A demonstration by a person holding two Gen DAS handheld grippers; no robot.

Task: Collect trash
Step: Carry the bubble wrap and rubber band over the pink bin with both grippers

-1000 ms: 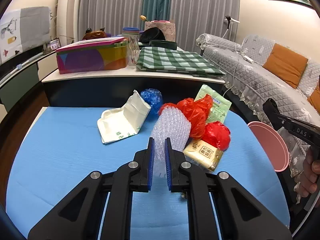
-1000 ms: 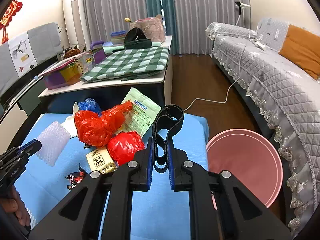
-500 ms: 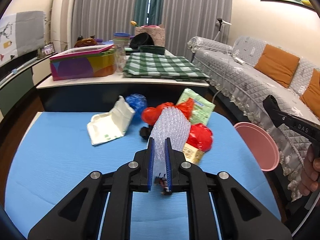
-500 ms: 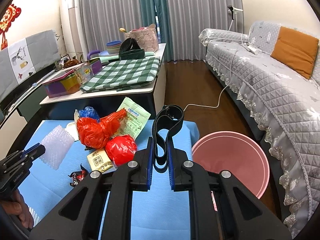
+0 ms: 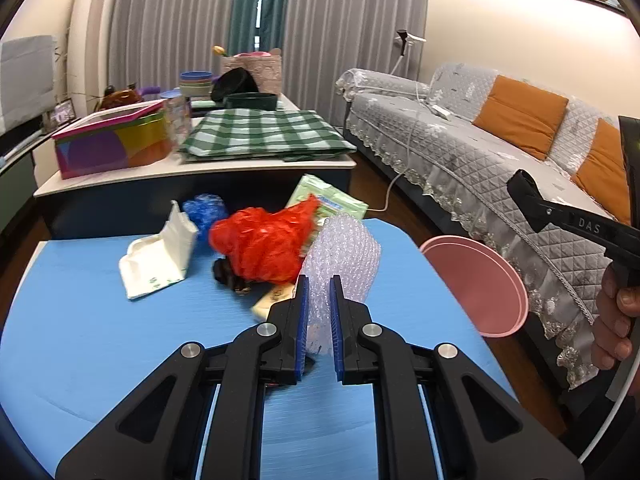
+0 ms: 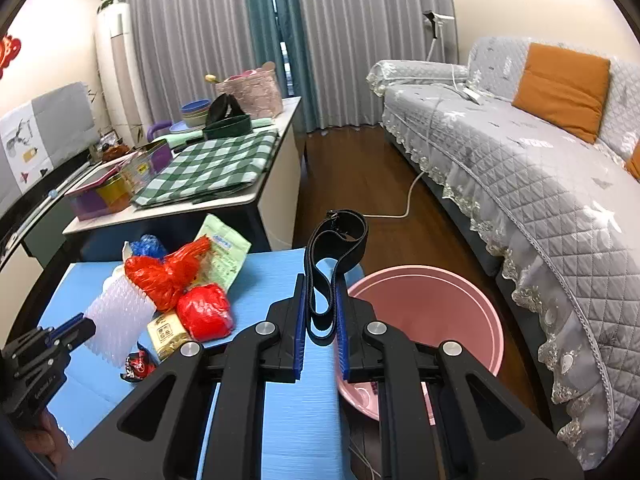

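Observation:
My left gripper (image 5: 319, 320) is shut on a piece of clear bubble wrap (image 5: 342, 256) and holds it above the blue table (image 5: 80, 340). It also shows in the right wrist view (image 6: 116, 316). My right gripper (image 6: 320, 312) is shut on a black looped strap (image 6: 334, 248) and holds it over the table's right edge, beside the pink bin (image 6: 424, 320). The bin shows in the left wrist view (image 5: 476, 284) too. Trash lies on the table: red plastic bags (image 5: 260, 240), a red ball (image 6: 206, 312), a white paper bag (image 5: 160, 256), a blue bag (image 5: 204, 208), a green packet (image 6: 224, 256).
A yellow packet (image 6: 166, 334) and a small red-black wrapper (image 6: 136, 366) lie near the table's front. A low counter (image 6: 200, 200) with a checked cloth and boxes stands behind. A grey sofa (image 6: 540, 184) runs along the right, with a white cable (image 6: 400, 208) on the floor.
My left gripper has lifted the bubble wrap and swung right, towards the pink bin. My right gripper has moved with the strap closer to the bin's rim.

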